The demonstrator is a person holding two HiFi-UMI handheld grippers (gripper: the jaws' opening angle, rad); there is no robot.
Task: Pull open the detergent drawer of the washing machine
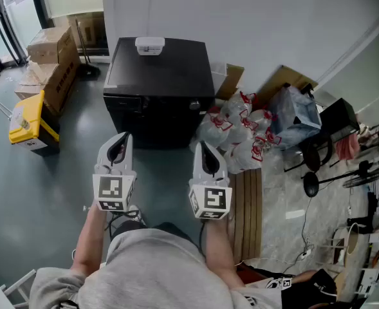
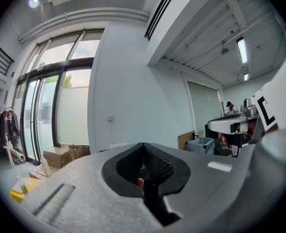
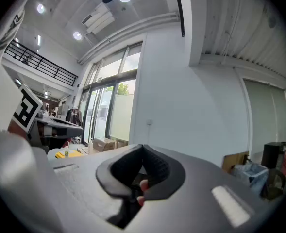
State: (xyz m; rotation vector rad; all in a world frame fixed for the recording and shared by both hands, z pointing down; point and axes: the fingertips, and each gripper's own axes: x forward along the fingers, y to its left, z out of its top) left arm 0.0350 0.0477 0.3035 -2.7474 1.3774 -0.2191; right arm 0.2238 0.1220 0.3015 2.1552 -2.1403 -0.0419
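The black washing machine (image 1: 158, 76) stands against the white wall, with a small white box (image 1: 150, 45) on its lid. Its front top strip (image 1: 138, 102) is dark, and I cannot make out the detergent drawer on it. My left gripper (image 1: 120, 141) and right gripper (image 1: 204, 149) hang side by side in front of the machine, short of its front and touching nothing. Both point level at the wall. In the left gripper view the left gripper (image 2: 143, 152) is shut and empty. In the right gripper view the right gripper (image 3: 142, 154) is likewise shut and empty.
Cardboard boxes (image 1: 51, 60) and a yellow container (image 1: 27, 118) sit left of the machine. White plastic bags (image 1: 240, 134) with red print are piled at its right. Wooden planks (image 1: 247, 211) lie beside my right arm, and a black chair (image 1: 324, 140) stands further right.
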